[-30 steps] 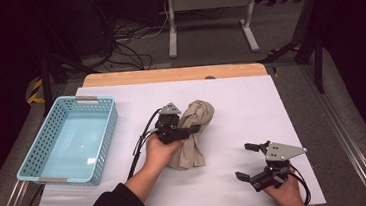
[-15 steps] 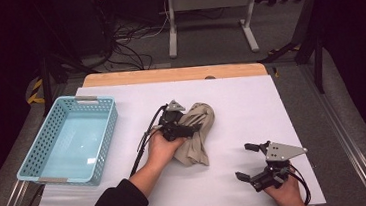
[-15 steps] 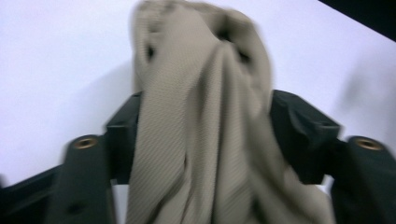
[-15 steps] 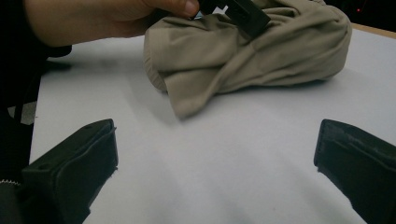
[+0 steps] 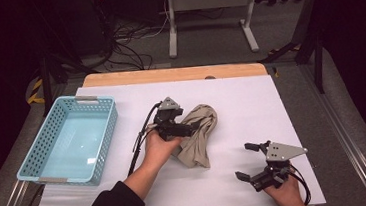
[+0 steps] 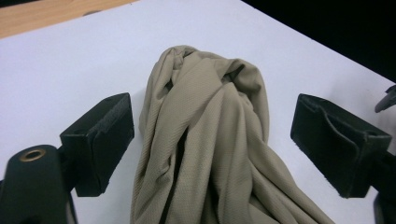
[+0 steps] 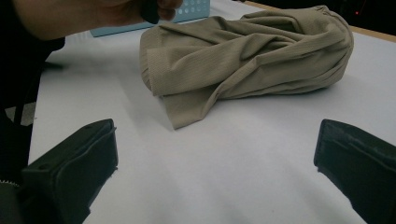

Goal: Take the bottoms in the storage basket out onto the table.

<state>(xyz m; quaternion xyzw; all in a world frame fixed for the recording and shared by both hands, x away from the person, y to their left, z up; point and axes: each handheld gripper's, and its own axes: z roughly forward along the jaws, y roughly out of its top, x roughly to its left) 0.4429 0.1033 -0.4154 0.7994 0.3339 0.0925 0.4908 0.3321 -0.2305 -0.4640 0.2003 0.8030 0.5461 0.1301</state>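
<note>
In the high view, a bunched beige cloth (image 5: 200,134) is seen lying near the middle of the white table (image 5: 251,97). The left gripper (image 5: 193,126) is held at the cloth's nine o'clock side, touching its edge, with the left hand (image 5: 158,146) behind it. A light blue basket (image 5: 105,140) stands well apart at nine o'clock. The right gripper (image 5: 245,162) is found at five o'clock from the cloth, well apart from it, over bare table, its jaws spread wide with nothing between them.

In the left gripper view, the cloth (image 6: 210,140) is shown rising between the two black jaws. The jaws have just been opening; a gap of white table is visible on each side of the fabric, so the cloth is released, not pinched.

In the right gripper view, the jaws are seen far apart at seven and four o'clock, nothing held. The cloth (image 7: 247,56) lies ahead at twelve o'clock, with the left hand (image 7: 93,14) at eleven o'clock.
</note>
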